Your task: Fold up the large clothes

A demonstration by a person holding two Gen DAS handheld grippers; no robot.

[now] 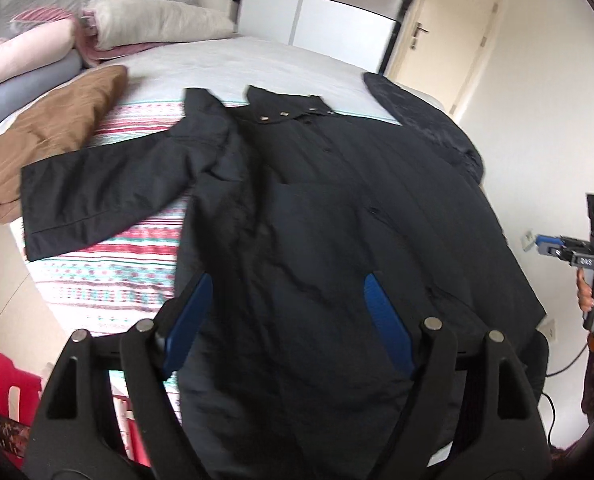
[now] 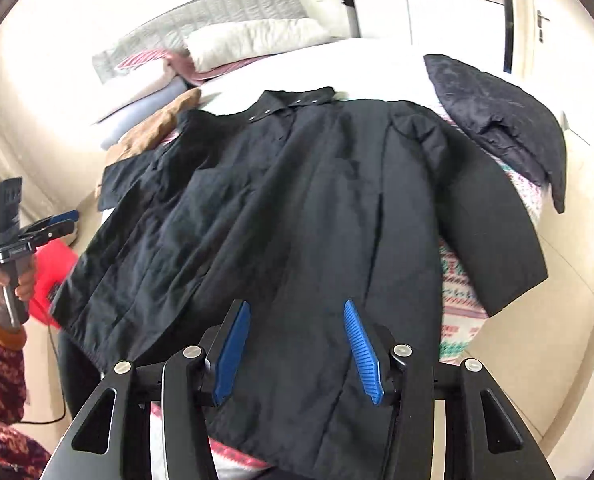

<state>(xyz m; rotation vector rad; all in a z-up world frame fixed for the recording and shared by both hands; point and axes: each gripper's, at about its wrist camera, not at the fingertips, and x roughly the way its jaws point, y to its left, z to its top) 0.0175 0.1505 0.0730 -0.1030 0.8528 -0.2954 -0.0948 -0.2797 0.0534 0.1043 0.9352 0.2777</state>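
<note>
A large black coat lies spread face up on the bed, collar at the far end, hem hanging over the near edge. One sleeve stretches out to the left; the other sleeve lies along the right side. My left gripper hovers open and empty above the coat's lower part. My right gripper is open and empty above the hem. Each gripper also shows from the side in the other view: the right one and the left one, both held off the bed.
The bed has a striped patterned cover. A brown garment lies at the left, a dark quilted garment at the right, pillows at the head. A red object sits beside the bed. A door stands beyond.
</note>
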